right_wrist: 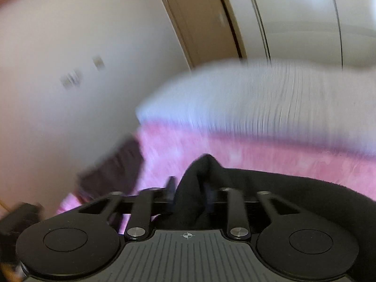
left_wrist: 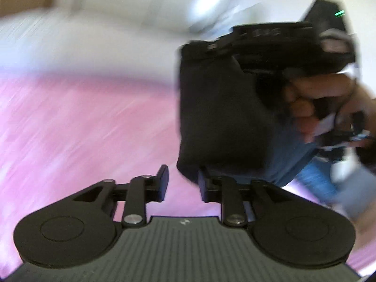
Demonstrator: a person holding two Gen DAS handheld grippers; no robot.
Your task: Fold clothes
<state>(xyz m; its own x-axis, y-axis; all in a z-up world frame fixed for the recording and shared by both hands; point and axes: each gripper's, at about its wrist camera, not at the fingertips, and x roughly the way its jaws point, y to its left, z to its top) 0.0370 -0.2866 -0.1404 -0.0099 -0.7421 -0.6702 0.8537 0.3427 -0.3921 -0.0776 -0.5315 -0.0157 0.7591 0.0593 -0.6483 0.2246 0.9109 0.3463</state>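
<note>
Right gripper (right_wrist: 190, 195) was pinched on a bunched fold of black cloth (right_wrist: 293, 188); the fabric rose in a peak between the fingers and trailed off to the right as a thick, soft, matte band over the pink bedspread (right_wrist: 258, 150). Left gripper (left_wrist: 182, 183) stood with jaws spread and a clear gap between them, nothing held; pink showed through the gap.

Left wrist view alone showed the right gripper from outside, gripped by a hand (left_wrist: 312, 103), with the cloth (left_wrist: 218, 117) hanging below it as a dark, roughly rectangular slab. Its lower edge came down just above the left gripper's right finger; contact could not be judged. A blue garment (left_wrist: 315, 176) appeared behind the cloth, low right, too blurred to identify.

Right wrist view alone showed a white pillow (right_wrist: 258, 98) lying on the bedspread's far side, a pale wall (right_wrist: 70, 70) and a brown door frame (right_wrist: 199, 23).

Both frames were heavily motion-blurred. No containers seen.
</note>
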